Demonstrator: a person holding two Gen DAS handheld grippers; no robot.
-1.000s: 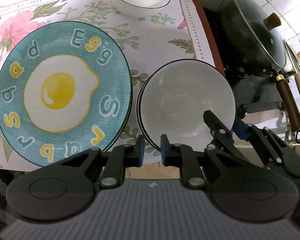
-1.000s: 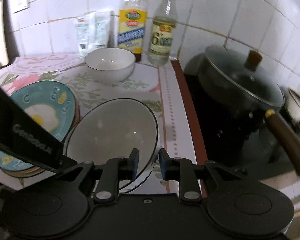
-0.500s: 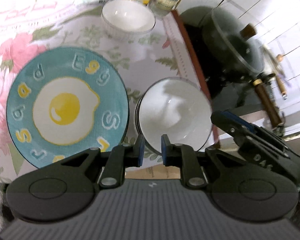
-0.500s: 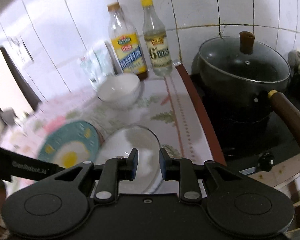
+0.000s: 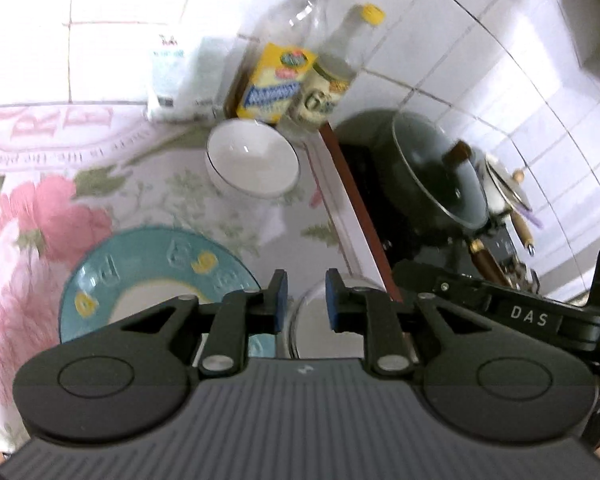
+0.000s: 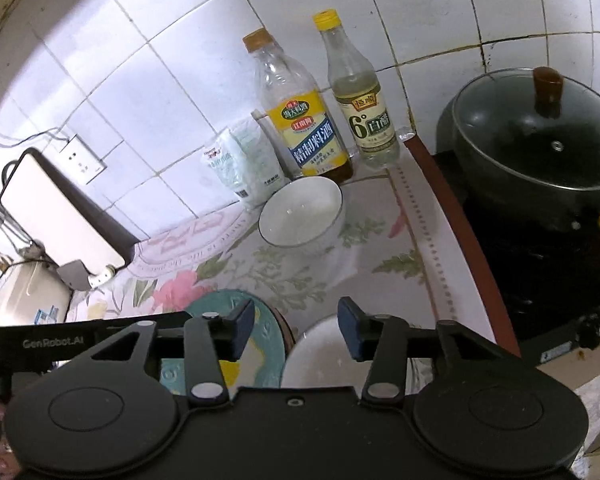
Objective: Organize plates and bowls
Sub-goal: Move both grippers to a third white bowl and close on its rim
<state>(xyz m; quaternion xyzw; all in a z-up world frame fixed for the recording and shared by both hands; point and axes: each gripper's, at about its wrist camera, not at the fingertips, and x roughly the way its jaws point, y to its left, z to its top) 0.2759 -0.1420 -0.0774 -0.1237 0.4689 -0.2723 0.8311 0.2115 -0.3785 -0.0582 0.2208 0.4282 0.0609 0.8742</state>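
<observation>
Right wrist view, near field: right gripper (image 6: 296, 330) with fingers spread wide, nothing between them, raised above the tabletop (image 6: 380, 240). Directly below: stacked white bowls (image 6: 320, 356) at near right, egg-pattern plate (image 6: 260, 344) touching or just beside them on the left.

Left wrist view, near field: left gripper (image 5: 302, 296) with fingers parted by a narrow gap, nothing held, likewise clear of the dishes. Same stack (image 5: 320, 320) and plate (image 5: 140, 268) partly hidden behind the fingers.

Middle distance: lone white bowl (image 6: 302, 212) upright on the flowered cloth, well apart from the stack.

Far: two bottles (image 6: 300, 120) and a packet (image 6: 244, 164) against the tiled wall; lidded pot (image 6: 536, 140) on the stove at right.

Handling, as judged: glazed ceramic, rigid, slippery, breakable, moderately heavy. Take hold at the rim, one finger inside and one outside the wall. Likely remaining step: lone bowl onto the stack, lowered gently to avoid chipping.
</observation>
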